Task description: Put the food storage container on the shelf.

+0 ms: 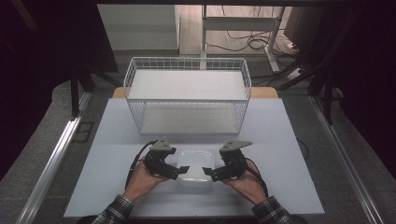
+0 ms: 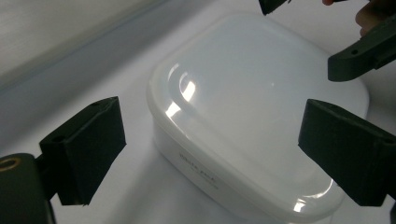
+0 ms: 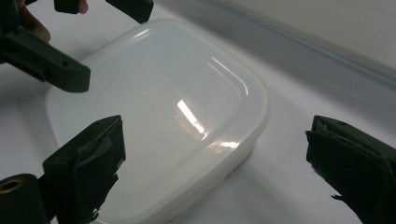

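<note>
**Two grippers flank a lidded white box**

The left gripper [image 1: 180,171], jaws spread wide, sits at the 9 o'clock side of the white plastic container [image 1: 196,169], one jaw over its lid without gripping it. The container lies on the pale table [image 1: 280,163], lid on, just in front of the wire basket [image 1: 187,95] at 12 o'clock. The right gripper [image 1: 210,173], also spread, hovers at its 3 o'clock side, holding nothing.
</note>
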The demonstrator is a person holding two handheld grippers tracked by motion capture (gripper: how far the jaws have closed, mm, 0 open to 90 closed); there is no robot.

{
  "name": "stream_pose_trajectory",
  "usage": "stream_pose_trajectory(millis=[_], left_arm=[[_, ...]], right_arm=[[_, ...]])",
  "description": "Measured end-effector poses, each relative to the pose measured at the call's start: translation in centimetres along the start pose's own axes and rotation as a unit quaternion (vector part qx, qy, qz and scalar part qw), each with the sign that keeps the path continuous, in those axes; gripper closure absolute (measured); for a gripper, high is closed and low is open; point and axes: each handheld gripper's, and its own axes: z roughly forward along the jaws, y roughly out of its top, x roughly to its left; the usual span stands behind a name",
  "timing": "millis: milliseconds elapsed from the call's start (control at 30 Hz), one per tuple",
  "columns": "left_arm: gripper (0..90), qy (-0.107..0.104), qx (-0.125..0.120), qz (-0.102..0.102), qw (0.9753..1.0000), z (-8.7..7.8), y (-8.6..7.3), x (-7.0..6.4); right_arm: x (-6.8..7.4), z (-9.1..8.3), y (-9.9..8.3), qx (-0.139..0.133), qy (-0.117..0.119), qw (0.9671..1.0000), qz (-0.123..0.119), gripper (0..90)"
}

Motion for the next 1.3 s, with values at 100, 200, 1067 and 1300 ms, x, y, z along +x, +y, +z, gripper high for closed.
stream_pose_trajectory(millis=[100,200,1067,1300], left_arm=[[11.1,-0.038,-0.010,-0.031,0.9987,0.0,-0.6,0.5],[19.0,-0.073,-0.018,-0.059,0.9954,0.0,-1.3,0.7],[73.8,-0.080,-0.025,-0.111,0.9903,-4.0,-3.2,-1.8],[74.6,-0.097,-0.030,-0.122,0.9874,-4.4,-3.9,-1.7]], right_arm=[[-0.3,0.3,-0.4,0.008,0.020,0.9994,0.026,5.7],[-0.4,0.3,-0.6,0.014,0.042,0.9976,0.054,10.8],[0.9,-3.8,-2.1,-0.001,0.081,0.9856,0.149,54.6],[1.4,-3.8,-2.6,0.025,0.097,0.9845,0.144,68.7]])
